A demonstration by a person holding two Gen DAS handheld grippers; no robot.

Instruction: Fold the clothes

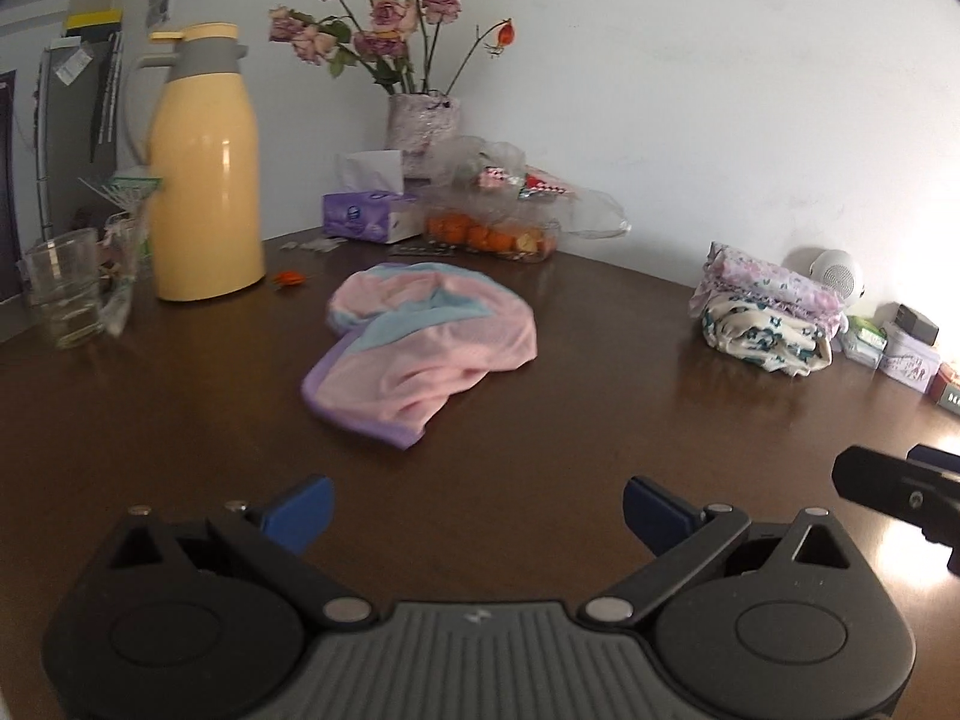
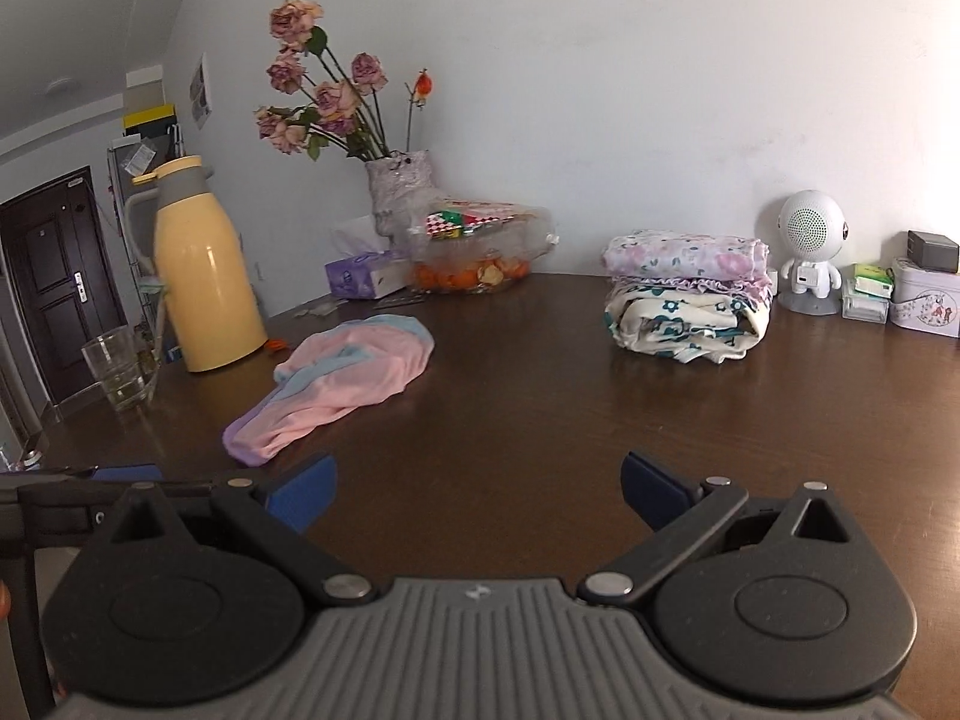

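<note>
A crumpled pink garment (image 1: 420, 348) with light-blue patches and a purple hem lies on the dark wooden table (image 1: 540, 420); the right wrist view shows the garment (image 2: 336, 378) to the left of centre. My left gripper (image 1: 477, 513) hovers open just short of it, nothing between the blue pads. My right gripper (image 2: 477, 495) is also open and empty, to the right of the garment. A stack of folded floral clothes (image 2: 687, 294) sits at the back right, and in the left wrist view that stack (image 1: 768, 315) is far right.
A yellow thermos jug (image 1: 204, 180), a drinking glass (image 1: 63, 288), a tissue box (image 1: 366, 216), a vase of dried roses (image 1: 420, 120) and a bag of oranges (image 1: 492, 234) line the back left. A white robot-shaped speaker (image 2: 810, 246) and small tins (image 2: 924, 294) stand back right.
</note>
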